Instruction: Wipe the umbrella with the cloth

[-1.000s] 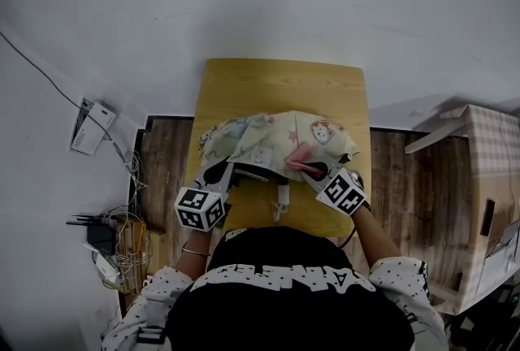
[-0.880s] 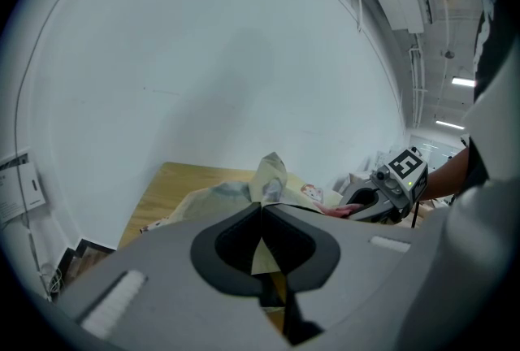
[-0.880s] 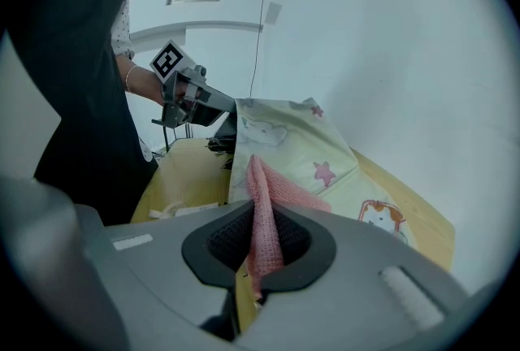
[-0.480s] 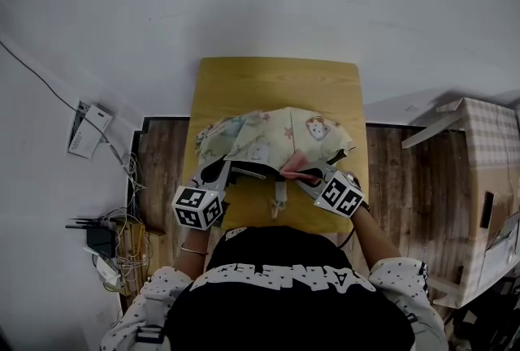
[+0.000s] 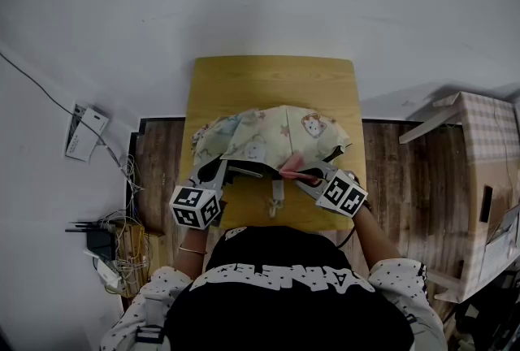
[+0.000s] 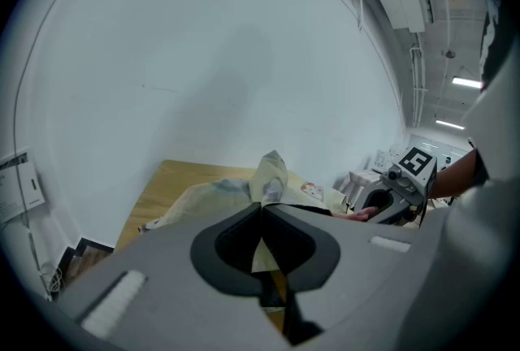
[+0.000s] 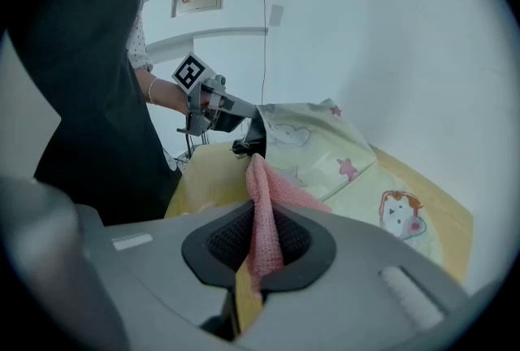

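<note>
A pale yellow umbrella point(image 5: 276, 130) with cartoon prints lies half-collapsed on the wooden table point(image 5: 272, 81). My left gripper point(image 5: 227, 172) is at its near left edge, shut on a fold of the umbrella fabric point(image 6: 272, 175); the jaws point(image 6: 262, 209) meet on the cloth edge. My right gripper point(image 5: 305, 174) is at the near right edge, shut on a pink cloth point(image 5: 293, 164). The pink cloth point(image 7: 262, 183) rises from between the jaws point(image 7: 258, 215) and rests against the umbrella canopy point(image 7: 333, 150). Each gripper shows in the other's view: right gripper point(image 6: 400, 185), left gripper point(image 7: 213, 107).
The table stands against a white wall. A cardboard box point(image 5: 486, 203) stands on the floor at the right. Cables and adapters point(image 5: 112, 248) lie on the floor at the left. A pale umbrella part point(image 5: 276, 199) pokes toward the table's near edge.
My right gripper has slid the pink cloth a little to the left along the umbrella's near edge. The left gripper has kept its hold and place.
</note>
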### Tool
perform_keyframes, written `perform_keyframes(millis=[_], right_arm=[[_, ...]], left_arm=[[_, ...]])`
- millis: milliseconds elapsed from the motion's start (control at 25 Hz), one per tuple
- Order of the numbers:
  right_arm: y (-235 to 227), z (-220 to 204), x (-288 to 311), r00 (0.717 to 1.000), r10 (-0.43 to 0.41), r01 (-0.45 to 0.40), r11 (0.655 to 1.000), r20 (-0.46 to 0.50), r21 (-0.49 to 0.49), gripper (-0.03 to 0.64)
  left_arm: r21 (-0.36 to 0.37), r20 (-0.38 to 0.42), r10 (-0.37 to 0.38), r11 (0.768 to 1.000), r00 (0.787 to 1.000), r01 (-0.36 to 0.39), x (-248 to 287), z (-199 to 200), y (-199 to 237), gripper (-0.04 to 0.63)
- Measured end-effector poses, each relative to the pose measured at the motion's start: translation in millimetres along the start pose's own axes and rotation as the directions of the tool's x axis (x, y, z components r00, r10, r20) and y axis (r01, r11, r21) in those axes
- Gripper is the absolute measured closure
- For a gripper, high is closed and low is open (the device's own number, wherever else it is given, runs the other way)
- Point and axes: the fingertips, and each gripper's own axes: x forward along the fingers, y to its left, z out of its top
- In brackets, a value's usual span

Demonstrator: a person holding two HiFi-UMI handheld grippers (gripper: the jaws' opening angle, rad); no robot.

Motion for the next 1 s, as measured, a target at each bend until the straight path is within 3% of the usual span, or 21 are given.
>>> perform_keyframes(millis=[160,320,640,840,1000], right_arm=[[-19,9,-15,0.998,-0.057,0.057,0.998,0.037,0.018,0.581],[-51,21,-33,0.977,-0.192,0.189,0.981,0.090,0.037,0.581],[-105,44,-64,0.867,-0.463,0.464,0.885,0.183,0.043,0.581],[-127,45,-67,0.837,-0.523,0.527,0.850,0.158,0.024,0.581],[-134,43,-61,0.852,-0.505,0.513,0.858,0.137,-0.026,0.581]], left_arm=[[-0.001,-0.002,0.000,1.000,1.000,0.000,1,0,0,0.592],[-0.005,0.000,0.003,1.000,1.000,-0.003,1,0,-1,0.594],[-0.012,0.005,0.006,1.000,1.000,-0.006,0,-1,-1,0.594],[-0.017,0.009,0.020,1.000,1.000,-0.020,-1,0,3,0.594],[-0.023,0.013,0.036,0.999,0.999,-0.035,-2,0,6,0.594]])
